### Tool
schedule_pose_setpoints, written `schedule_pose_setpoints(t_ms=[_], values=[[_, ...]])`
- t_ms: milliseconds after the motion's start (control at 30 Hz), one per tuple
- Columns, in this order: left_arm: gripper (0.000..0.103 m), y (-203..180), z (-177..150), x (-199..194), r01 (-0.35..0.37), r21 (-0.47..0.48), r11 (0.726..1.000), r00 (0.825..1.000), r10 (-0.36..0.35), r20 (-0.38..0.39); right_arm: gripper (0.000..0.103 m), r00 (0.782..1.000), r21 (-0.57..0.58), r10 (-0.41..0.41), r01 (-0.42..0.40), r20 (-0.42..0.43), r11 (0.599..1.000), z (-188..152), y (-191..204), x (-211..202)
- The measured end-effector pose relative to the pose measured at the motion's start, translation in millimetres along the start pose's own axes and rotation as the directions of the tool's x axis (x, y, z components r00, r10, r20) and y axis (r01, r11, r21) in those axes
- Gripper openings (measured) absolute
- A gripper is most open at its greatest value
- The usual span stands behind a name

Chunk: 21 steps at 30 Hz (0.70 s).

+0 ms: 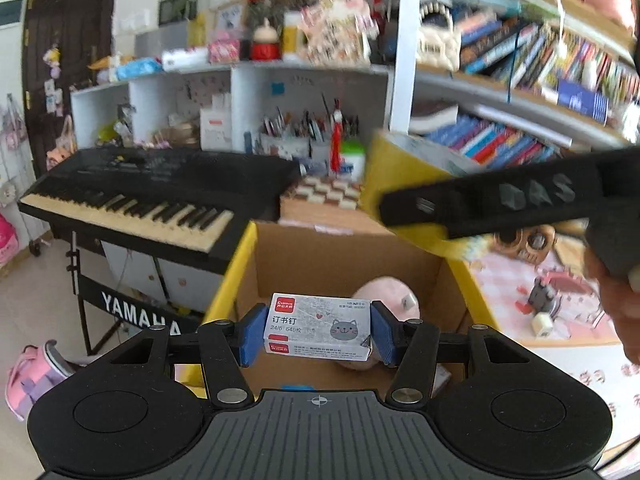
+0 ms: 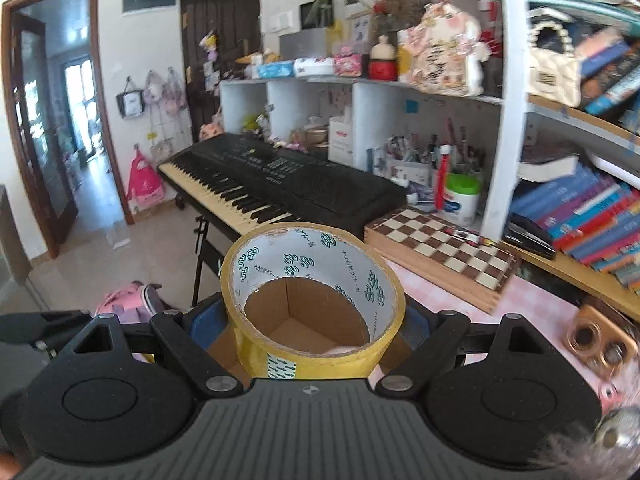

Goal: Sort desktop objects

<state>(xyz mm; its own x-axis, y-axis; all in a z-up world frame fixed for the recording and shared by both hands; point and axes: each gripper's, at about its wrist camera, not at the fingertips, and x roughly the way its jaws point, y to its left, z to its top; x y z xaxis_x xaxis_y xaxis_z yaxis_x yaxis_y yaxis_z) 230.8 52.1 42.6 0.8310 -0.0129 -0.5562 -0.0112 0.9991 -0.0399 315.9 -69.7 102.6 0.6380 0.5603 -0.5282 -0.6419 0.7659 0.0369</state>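
My left gripper (image 1: 318,330) is shut on a small grey staple box (image 1: 318,326) with a cat drawing, held above the open cardboard box (image 1: 344,252) with yellow flaps. A pink plush thing (image 1: 386,294) lies inside that box. My right gripper (image 2: 312,320) is shut on a roll of yellow tape (image 2: 312,300), held above the same cardboard box, whose inside (image 2: 296,334) shows through the roll. The right gripper's black body (image 1: 500,200) crosses the upper right of the left wrist view, blurred.
A black Yamaha keyboard (image 1: 132,196) stands left of the box. A wooden chessboard (image 2: 440,248) lies on the pink desk (image 2: 532,312) below bookshelves (image 2: 580,208). Pen holders (image 2: 420,164) and a white jar (image 2: 460,200) stand behind. A small black-and-white clip (image 1: 542,304) lies on the desk.
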Motion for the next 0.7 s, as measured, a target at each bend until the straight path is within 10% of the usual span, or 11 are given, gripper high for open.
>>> schedule_pose_setpoints(t_ms=[700], values=[[0.054,-14.2,-13.1,78.3,0.007,-0.019,1.0,0.952,-0.012,-0.306,0.087,0.884,-0.192,0.16,-0.266,-0.439,0.945,3.2,12.1,161.9]])
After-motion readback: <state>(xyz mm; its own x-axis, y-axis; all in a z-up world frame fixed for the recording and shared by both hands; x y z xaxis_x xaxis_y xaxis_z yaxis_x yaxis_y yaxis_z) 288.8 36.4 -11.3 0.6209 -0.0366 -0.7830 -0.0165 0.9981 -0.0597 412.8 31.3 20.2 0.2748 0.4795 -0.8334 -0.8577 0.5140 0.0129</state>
